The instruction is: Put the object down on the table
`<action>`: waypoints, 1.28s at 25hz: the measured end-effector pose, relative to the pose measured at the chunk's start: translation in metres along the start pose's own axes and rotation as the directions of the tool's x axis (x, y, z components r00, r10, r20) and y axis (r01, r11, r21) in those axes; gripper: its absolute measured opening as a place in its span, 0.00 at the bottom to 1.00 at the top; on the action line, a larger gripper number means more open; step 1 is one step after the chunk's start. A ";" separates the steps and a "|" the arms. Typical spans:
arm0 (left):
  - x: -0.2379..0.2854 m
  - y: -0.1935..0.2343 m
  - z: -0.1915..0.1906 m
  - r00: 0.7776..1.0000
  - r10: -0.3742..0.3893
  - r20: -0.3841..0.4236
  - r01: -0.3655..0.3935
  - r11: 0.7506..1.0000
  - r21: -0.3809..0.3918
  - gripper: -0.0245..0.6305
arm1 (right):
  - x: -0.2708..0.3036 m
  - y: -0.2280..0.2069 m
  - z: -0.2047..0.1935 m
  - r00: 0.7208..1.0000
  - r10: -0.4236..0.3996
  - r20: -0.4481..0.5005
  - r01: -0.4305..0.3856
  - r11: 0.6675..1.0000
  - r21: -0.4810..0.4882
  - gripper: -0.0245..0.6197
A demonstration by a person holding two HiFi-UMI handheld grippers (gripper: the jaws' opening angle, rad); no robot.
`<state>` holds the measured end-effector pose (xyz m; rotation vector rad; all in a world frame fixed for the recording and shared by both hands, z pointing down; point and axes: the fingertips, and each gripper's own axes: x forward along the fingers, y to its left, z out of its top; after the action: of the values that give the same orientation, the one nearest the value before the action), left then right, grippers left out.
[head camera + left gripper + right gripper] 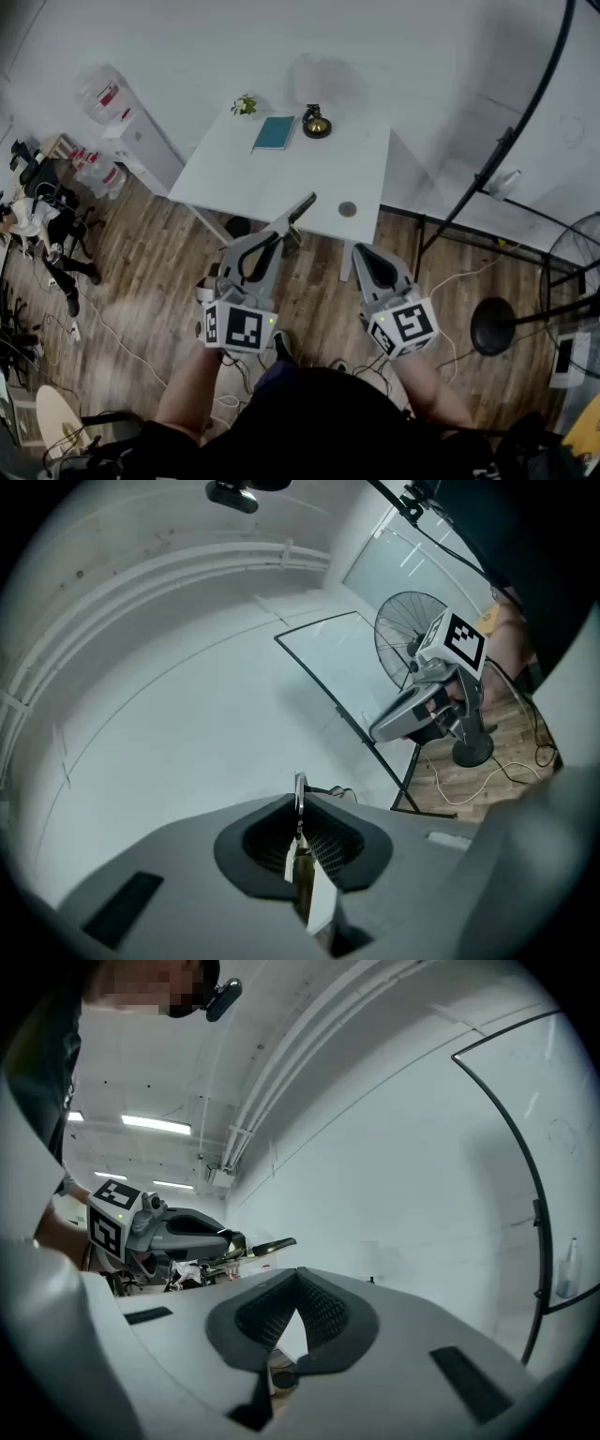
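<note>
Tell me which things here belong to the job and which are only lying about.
Job: left gripper, shut on a thin dark object; white table.
Lying about: teal notebook, small plant, round disc, water dispenser.

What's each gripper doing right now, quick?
Left gripper: closed on a thin dark flat object.
Right gripper: closed, nothing between its jaws.

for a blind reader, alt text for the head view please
From above, a person holds two grippers over a wood floor by a white table: the left gripper is shut on a thin dark object pointing at the table, the right gripper shut and empty. On it are a teal book, a plant and a dark round thing.
</note>
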<state>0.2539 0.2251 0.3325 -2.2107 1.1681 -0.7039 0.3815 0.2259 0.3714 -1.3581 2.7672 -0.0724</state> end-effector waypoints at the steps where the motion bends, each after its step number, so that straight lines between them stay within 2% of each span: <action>1: -0.001 0.001 0.000 1.000 0.007 0.001 -0.007 1.000 -0.002 0.07 | 0.003 0.001 -0.001 1.000 0.008 0.001 -0.008 1.000 -0.005 0.04; 5: -0.009 0.004 -0.009 1.000 0.027 -0.002 -0.027 1.000 -0.011 0.07 | 0.015 0.010 -0.009 0.999 0.035 -0.004 -0.035 0.999 -0.013 0.04; 12: -0.038 0.023 -0.049 0.997 0.074 -0.012 -0.075 0.996 -0.041 0.07 | 0.038 0.044 -0.029 0.998 0.048 -0.041 -0.049 0.999 -0.009 0.04; 22: -0.062 0.110 -0.114 0.989 0.149 0.026 -0.147 0.987 -0.058 0.07 | 0.103 0.064 -0.017 0.998 -0.053 -0.039 0.052 0.998 -0.031 0.05; 32: -0.058 0.181 -0.196 0.989 0.120 0.086 -0.114 0.991 -0.077 0.07 | 0.200 0.113 -0.018 0.994 -0.087 -0.071 0.081 0.993 -0.081 0.05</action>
<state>-0.0072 0.1449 0.3413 -2.1876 1.2834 -0.5154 0.1687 0.1371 0.3751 -1.5208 2.8002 -0.0188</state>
